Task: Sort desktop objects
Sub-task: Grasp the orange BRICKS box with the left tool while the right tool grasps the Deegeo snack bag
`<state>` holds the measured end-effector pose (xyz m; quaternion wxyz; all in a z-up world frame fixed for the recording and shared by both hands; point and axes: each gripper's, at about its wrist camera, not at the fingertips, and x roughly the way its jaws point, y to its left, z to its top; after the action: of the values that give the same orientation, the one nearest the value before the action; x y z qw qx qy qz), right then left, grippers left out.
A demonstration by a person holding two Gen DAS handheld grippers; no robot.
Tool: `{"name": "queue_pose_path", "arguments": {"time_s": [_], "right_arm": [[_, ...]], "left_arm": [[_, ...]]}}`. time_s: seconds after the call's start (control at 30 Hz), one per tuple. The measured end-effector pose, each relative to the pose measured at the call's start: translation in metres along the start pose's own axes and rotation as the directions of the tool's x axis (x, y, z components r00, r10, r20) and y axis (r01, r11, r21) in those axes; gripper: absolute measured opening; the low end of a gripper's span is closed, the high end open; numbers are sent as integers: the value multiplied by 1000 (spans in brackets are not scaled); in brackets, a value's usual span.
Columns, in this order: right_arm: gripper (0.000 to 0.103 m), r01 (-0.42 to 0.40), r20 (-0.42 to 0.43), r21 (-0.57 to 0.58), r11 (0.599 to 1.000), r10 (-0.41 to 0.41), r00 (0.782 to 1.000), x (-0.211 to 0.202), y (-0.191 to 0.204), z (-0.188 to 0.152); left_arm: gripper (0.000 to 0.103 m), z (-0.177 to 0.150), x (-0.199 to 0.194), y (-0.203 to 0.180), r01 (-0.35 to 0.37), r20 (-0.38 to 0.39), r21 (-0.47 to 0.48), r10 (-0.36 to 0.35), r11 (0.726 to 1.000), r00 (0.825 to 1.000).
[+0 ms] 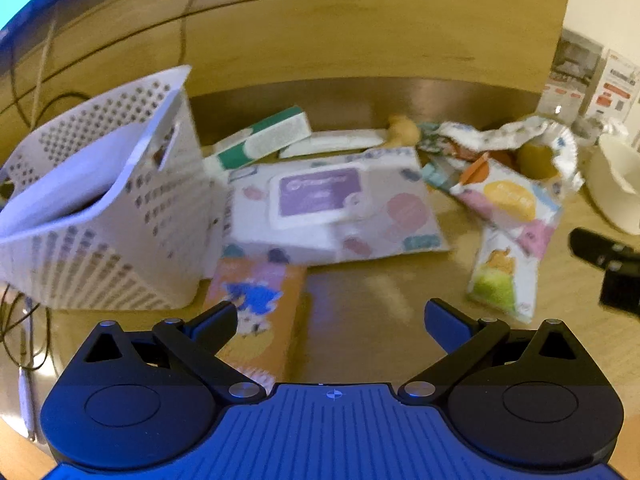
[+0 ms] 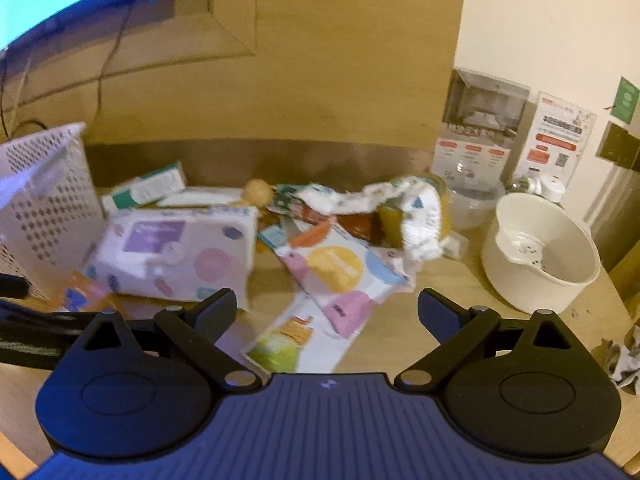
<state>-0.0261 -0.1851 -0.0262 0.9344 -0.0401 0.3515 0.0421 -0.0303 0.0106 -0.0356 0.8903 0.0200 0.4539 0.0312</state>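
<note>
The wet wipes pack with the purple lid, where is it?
The wipes pack lies flat mid-desk, right beside the white basket, behind the orange box.

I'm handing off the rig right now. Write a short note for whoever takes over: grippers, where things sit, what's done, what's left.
Left hand-held gripper: open, empty, over the desk by the orange carton.
Right hand-held gripper: open, empty, above the snack pouches.
White perforated basket stands at left, with something pale inside.
Wet wipes pack, green-and-white box and crumpled wrapper lie loose on the desk; white pot at right.
Left: nearly all the sorting.
</note>
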Motion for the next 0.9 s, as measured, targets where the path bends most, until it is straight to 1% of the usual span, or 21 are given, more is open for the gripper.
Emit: {"name": "queue_pose_path", "arguments": {"time_s": [0.1, 0.17, 0.3, 0.37, 0.5, 0.57, 0.67, 0.7, 0.73, 0.8, 0.9], "right_arm": [[98, 6, -30, -1, 1000, -6, 1000, 16, -8, -13], [98, 4, -50, 7, 1000, -4, 999, 23, -10, -20], [98, -8, -80, -1, 1000, 8, 997, 37, -9, -32], [98, -17, -94, -7, 1000, 16, 995, 43, -7, -35], [98, -29, -115, -24, 999, 26, 993, 54, 0, -40], [98, -29, -109, -33, 999, 26, 994, 56, 2, -39], [98, -29, -85, -46, 999, 25, 996, 56, 4, -34], [98, -48, -74, -42, 998, 45, 996, 55, 4, -32], [98, -89, -66, -37, 995, 87, 994, 55, 5, -29], [98, -156, -79, -30, 987, 153, 985, 58, 12, -22], [98, -204, -79, -74, 976, 198, 977, 60, 36, -13]], "left_arm": [[103, -17, 2, 6, -54, 32, 17, 53, 998, 998], [103, -29, 6, 12, -80, 30, 24, 79, 997, 996], [103, -44, 13, 24, -112, 14, -4, 112, 994, 994], [103, -48, 17, 30, -112, -1, -22, 112, 994, 994], [103, -53, 27, 36, -139, -14, -36, 138, 990, 990], [103, -53, 31, 38, -150, -18, -35, 149, 988, 989], [103, -51, 34, 38, -133, 2, -31, 133, 991, 991], [103, -50, 37, 38, -131, 2, -26, 131, 991, 991], [103, -48, 39, 39, -132, 1, -25, 132, 991, 991], [103, -47, 45, 42, -130, -12, -27, 130, 991, 991], [103, -49, 50, 46, -124, -20, -32, 123, 992, 992]]}}
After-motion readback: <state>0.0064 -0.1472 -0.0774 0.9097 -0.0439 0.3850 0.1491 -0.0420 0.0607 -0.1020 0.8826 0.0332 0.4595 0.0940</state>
